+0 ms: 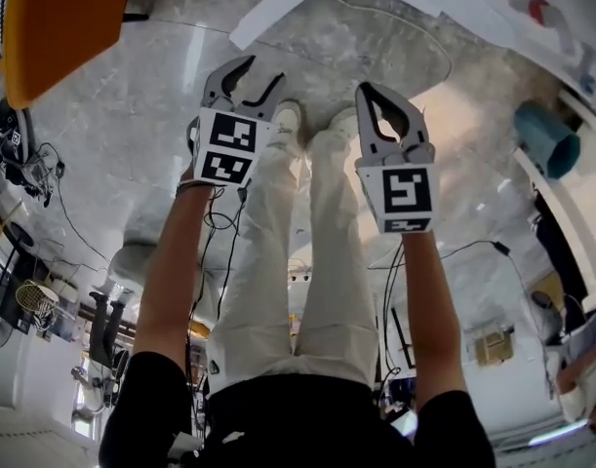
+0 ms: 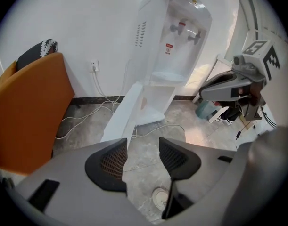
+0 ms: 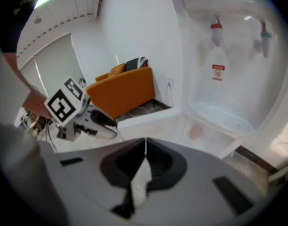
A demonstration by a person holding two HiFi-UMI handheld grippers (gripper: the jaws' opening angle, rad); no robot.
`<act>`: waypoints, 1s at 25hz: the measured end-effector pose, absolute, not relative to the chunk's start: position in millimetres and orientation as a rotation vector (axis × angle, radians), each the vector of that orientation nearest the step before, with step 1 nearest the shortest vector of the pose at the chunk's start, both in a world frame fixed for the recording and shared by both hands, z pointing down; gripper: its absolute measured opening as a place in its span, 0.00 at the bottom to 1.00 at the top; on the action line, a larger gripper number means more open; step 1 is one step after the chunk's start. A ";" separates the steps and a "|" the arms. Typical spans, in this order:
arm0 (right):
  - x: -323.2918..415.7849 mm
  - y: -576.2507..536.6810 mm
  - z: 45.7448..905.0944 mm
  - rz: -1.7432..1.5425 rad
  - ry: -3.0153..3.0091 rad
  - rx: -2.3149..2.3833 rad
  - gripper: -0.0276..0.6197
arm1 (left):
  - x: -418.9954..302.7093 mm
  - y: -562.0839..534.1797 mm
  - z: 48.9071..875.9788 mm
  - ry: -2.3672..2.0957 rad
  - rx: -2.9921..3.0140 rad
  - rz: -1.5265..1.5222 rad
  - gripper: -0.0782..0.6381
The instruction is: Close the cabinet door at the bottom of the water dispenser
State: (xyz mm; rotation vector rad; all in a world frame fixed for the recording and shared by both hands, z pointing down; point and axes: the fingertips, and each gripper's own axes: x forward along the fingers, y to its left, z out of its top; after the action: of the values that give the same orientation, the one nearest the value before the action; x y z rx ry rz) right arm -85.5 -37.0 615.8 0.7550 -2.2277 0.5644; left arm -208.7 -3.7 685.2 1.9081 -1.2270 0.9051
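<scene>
Water dispenser washed out; cabinet door lower end behind left claw.

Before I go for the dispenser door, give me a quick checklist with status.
1. Door stands open, ready to push: ok.
2. Left gripper fingers apart, empty: ok.
3. Right gripper fingers together, empty: ok.
4. Contact with door: not ok, both grippers short of it.
5. Cable clear of door's swing: cannot tell.
</scene>
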 end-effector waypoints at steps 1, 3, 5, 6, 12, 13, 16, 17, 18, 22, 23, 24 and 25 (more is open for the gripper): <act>-86.8 -36.3 616.9 0.555 -2.231 0.745 0.10 | -212.7 -7.3 686.3 -1.245 1.903 0.901 0.42; -89.2 -34.8 618.5 0.546 -2.234 0.732 0.10 | -221.4 -13.8 688.1 -1.277 1.889 0.892 0.43; -91.4 -35.0 619.7 0.542 -2.235 0.725 0.10 | -229.2 -19.9 690.5 -1.297 1.876 0.890 0.45; -92.5 -35.2 620.1 0.539 -2.235 0.722 0.10 | -232.3 -22.3 691.7 -1.304 1.873 0.893 0.47; -99.7 -34.1 621.7 0.544 -2.236 0.717 0.10 | -246.6 -28.3 702.0 -1.303 1.890 0.970 0.50; -101.3 -33.7 621.7 0.544 -2.239 0.716 0.10 | -249.8 -29.3 705.5 -1.301 1.889 0.986 0.50; -106.4 -30.1 622.3 0.533 -2.246 0.696 0.10 | -258.7 -31.4 717.2 -1.293 1.873 1.020 0.51; -108.0 -28.3 622.8 0.531 -2.246 0.687 0.10 | -261.3 -31.8 720.0 -1.289 1.869 1.035 0.51; -109.5 -26.6 623.5 0.529 -2.246 0.679 0.10 | -263.5 -31.7 722.4 -1.285 1.865 1.052 0.51; -108.4 -20.7 627.0 0.533 -2.243 0.675 0.10 | -258.9 -30.7 729.4 -1.259 1.882 1.111 0.51; -107.5 -18.7 628.4 0.536 -2.238 0.673 0.10 | -257.0 -29.4 732.0 -1.250 1.885 1.124 0.51; -107.2 -16.8 630.0 0.540 -2.233 0.672 0.10 | -256.8 -27.8 735.1 -1.242 1.883 1.138 0.51; -107.2 -15.3 631.6 0.547 -2.228 0.672 0.10 | -257.8 -26.2 738.3 -1.235 1.877 1.153 0.51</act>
State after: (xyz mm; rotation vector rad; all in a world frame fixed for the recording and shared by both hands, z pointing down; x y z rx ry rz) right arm -107.2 -15.3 631.6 0.6717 -2.2279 0.5466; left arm -257.8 -26.2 738.3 1.8769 -1.2351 1.1535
